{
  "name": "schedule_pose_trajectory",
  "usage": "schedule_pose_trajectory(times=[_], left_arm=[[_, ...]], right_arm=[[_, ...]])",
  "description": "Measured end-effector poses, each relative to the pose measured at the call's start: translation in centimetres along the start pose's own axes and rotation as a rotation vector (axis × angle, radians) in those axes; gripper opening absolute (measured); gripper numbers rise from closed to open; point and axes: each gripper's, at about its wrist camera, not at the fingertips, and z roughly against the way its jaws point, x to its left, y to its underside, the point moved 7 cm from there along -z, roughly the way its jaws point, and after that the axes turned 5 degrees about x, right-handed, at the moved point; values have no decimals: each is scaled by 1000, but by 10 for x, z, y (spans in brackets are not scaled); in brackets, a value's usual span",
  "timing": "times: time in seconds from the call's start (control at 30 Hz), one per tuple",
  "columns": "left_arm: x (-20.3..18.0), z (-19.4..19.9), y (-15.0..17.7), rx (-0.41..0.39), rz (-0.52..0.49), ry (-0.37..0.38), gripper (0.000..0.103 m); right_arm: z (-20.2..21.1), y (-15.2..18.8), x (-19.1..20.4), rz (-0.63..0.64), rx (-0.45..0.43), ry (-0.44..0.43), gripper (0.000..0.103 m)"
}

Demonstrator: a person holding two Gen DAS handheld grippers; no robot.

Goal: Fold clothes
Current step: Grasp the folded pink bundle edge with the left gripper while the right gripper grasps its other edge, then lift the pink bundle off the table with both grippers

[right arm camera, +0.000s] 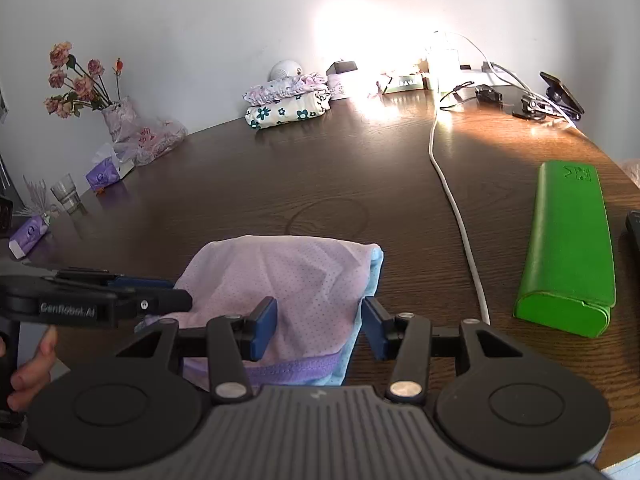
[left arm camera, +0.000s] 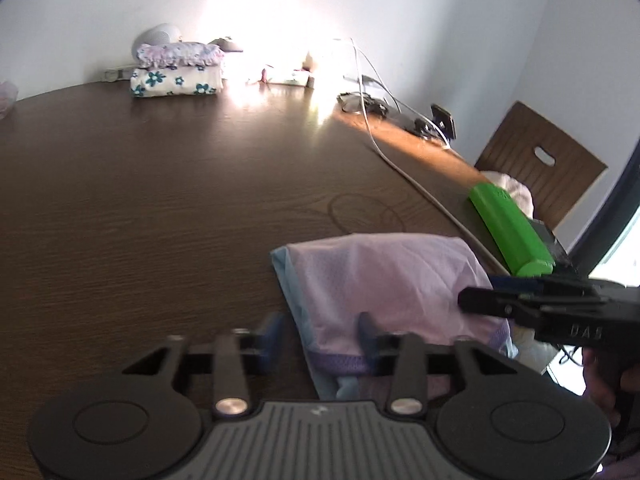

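Observation:
A lilac mesh garment [left arm camera: 384, 276] with a light blue edge lies folded on the dark wooden table [left arm camera: 140, 200], near its front edge. My left gripper [left arm camera: 320, 336] straddles the garment's left edge, its blue fingers apart: one over bare table, the other over the cloth. My right gripper [right arm camera: 320, 328] straddles the garment [right arm camera: 288, 276] at its right edge, one finger over the cloth, the other just past the blue trim. Neither pair of pads pinches the fabric. Each gripper shows side-on in the other's view: the right gripper [left arm camera: 468, 300] and the left gripper [right arm camera: 184, 300].
Two folded flowered garments [right arm camera: 288, 100] are stacked at the back by the wall. A green case [right arm camera: 564, 248] and a white cable [right arm camera: 452, 200] lie to the right. A vase of flowers [right arm camera: 120, 116], a glass [right arm camera: 66, 192] and tissue packs stand left. A chair [left arm camera: 540, 164] is beyond the right edge.

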Motion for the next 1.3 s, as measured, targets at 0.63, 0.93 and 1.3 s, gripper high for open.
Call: schedule_pose_trajectory(times=[0.63,0.93,1.3], left_arm=[[26,-10,-29,-63,19,32,7],[95,-47,-113,-42,-13,-31,6],[179,-70,-177,-80,95,-94,34]], right_arm=[[-50,-31,30,51,-1,-24,14],[-138,-136,51,-4,-29,-6,13],[-214,-196,52,43,-3,65,21]])
